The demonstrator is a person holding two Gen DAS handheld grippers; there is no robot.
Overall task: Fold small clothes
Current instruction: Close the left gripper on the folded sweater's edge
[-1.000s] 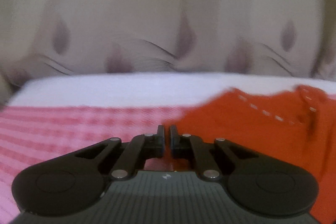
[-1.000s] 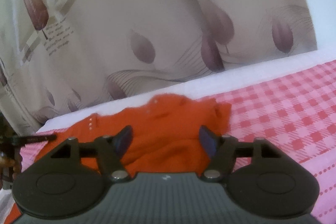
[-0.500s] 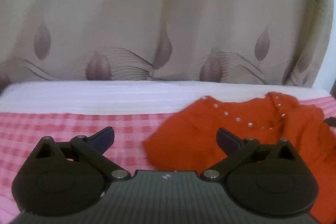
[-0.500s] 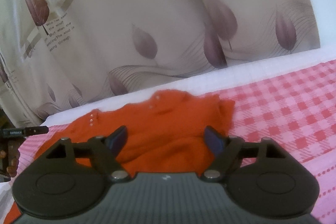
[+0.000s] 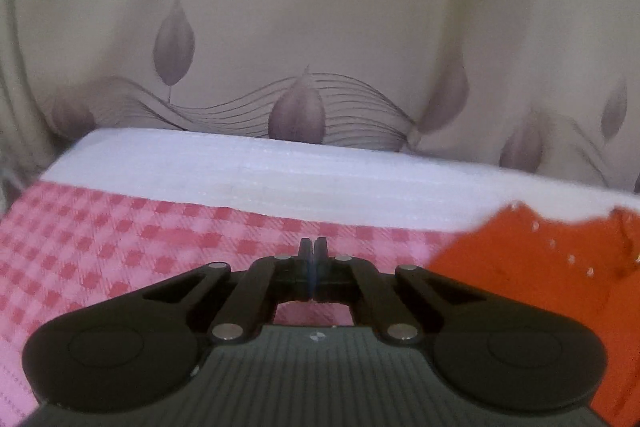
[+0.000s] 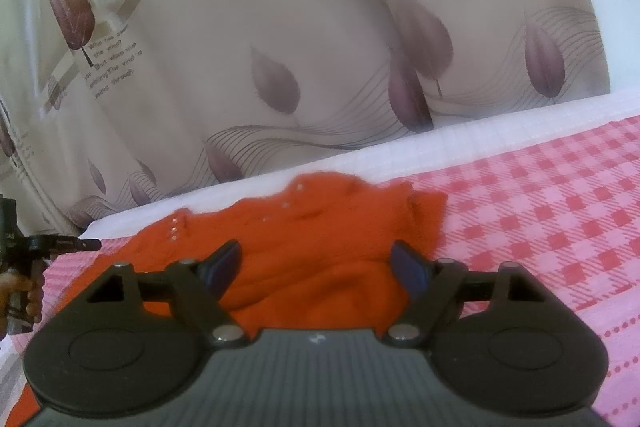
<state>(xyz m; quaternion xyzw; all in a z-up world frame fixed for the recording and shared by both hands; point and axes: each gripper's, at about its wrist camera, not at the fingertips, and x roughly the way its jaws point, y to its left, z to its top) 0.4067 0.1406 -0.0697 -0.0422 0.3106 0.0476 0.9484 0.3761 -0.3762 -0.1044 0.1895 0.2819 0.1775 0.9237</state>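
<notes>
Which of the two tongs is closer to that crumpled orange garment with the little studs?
The right. The right tongs stand open directly over the crumpled orange garment. The left tongs are shut over the pink checked cloth, with the garment off to their right.

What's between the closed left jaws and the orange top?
Only bare pink checked cloth lies between the left gripper and the orange top, seen in the left wrist view.

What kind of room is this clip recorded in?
Probably a bedroom at home: a pink checked sheet lies over a white mattress-like surface, leaf-printed curtains hang close behind it, and an orange garment lies on the sheet.
</notes>
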